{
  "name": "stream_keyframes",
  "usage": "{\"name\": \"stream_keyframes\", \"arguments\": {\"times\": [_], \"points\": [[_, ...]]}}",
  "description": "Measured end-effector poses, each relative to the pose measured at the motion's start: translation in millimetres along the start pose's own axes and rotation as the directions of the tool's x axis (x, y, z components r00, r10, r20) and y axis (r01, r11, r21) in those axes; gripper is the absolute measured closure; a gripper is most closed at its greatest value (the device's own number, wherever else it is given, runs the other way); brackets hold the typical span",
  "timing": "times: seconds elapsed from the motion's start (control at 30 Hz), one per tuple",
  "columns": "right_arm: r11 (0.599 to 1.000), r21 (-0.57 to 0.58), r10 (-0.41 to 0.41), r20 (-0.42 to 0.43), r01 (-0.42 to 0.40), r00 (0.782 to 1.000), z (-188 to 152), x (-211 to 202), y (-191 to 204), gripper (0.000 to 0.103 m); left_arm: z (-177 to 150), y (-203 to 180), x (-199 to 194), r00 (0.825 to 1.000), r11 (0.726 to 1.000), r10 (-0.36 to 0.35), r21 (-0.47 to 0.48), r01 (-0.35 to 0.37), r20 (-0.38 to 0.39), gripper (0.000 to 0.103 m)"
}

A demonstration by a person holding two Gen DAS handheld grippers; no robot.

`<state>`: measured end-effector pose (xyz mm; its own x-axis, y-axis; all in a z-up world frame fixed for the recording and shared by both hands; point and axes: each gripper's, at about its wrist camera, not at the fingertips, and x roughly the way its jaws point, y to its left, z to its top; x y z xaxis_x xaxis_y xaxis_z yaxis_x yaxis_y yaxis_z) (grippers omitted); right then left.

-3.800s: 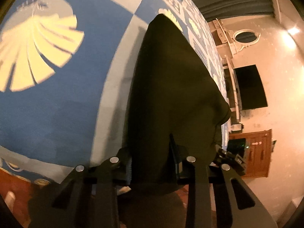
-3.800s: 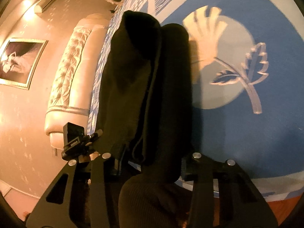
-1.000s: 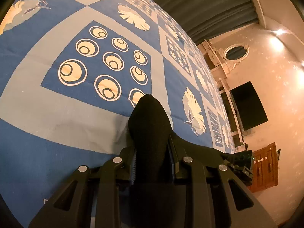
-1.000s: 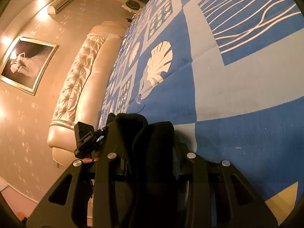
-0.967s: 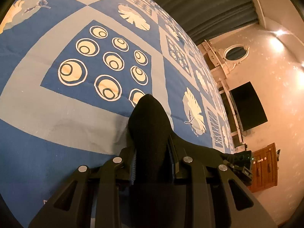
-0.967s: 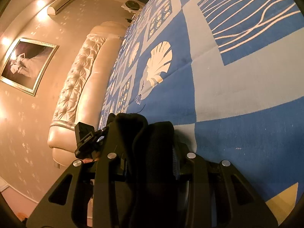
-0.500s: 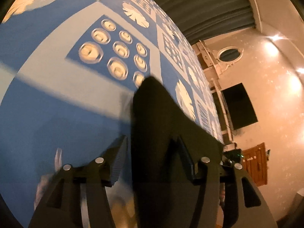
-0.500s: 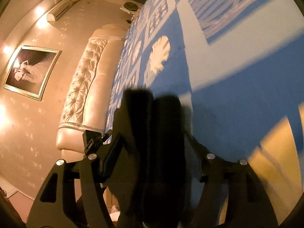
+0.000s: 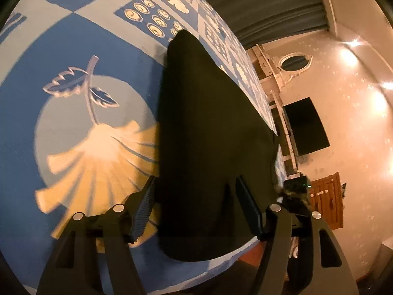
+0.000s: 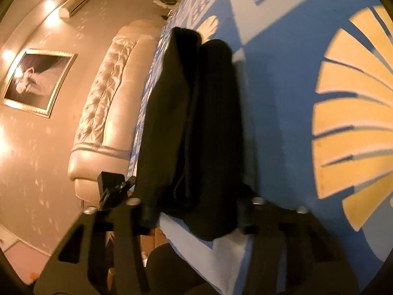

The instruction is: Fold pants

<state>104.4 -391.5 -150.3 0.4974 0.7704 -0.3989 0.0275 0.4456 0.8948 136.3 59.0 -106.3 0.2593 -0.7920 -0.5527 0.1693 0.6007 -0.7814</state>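
Black pants point(image 9: 208, 123), folded into a long stack, lie on the blue patterned bedspread point(image 9: 73, 49) near its front edge. My left gripper point(image 9: 196, 201) straddles their near end. Its jaws are opening and the pads stand off the cloth. In the right wrist view the same pants point(image 10: 196, 123) show as two thick folds side by side. My right gripper point(image 10: 196, 211) flanks their near end. Its jaws are closing, close beside the cloth, which does not look squeezed. That view is blurred.
The bed's front edge runs just under both grippers, with floor below. A cream tufted headboard point(image 10: 105, 98) and a framed picture point(image 10: 36, 81) stand at the left. A dark wall screen point(image 9: 307, 125), a wooden cabinet point(image 9: 326, 201) and grey curtains point(image 9: 258, 0) are at the right.
Both grippers have let go of the pants and drawn back toward the bed's front edge. The pants now rest on the bedspread. The right jaws widened, then narrowed again.
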Motion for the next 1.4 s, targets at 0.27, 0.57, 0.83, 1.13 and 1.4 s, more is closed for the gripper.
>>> {"name": "stream_keyframes", "arguments": {"times": [0.27,0.57,0.83,1.13,1.4], "points": [[0.998,0.017,0.052,0.037,-0.053,0.998,-11.6,-4.9,3.9,0.073,-2.9,-9.4,2.8,0.999,0.999,0.05,-0.004,-0.05,0.019,0.07],[0.996,0.036,0.078,0.038,-0.079,0.996,-11.5,-2.7,-10.1,0.075,1.1,1.6,12.0,1.0,1.0,0.01,0.027,-0.011,0.027,0.07],[0.994,0.054,0.088,0.044,-0.09,0.995,-13.5,-7.0,-16.6,0.074,-6.0,5.2,3.5,0.999,0.999,-0.032,0.019,0.031,0.02,0.064],[0.991,0.098,0.088,0.085,-0.096,0.993,-26.1,-30.1,-26.9,0.07,-19.6,-3.3,-19.2,0.995,0.996,0.066,0.051,-0.07,0.076,0.039],[0.983,0.143,0.093,0.168,-0.118,0.981,-50.4,-69.1,-45.6,0.07,-31.1,-8.1,-31.9,0.968,0.971,0.211,0.083,-0.224,0.136,0.027]]}}
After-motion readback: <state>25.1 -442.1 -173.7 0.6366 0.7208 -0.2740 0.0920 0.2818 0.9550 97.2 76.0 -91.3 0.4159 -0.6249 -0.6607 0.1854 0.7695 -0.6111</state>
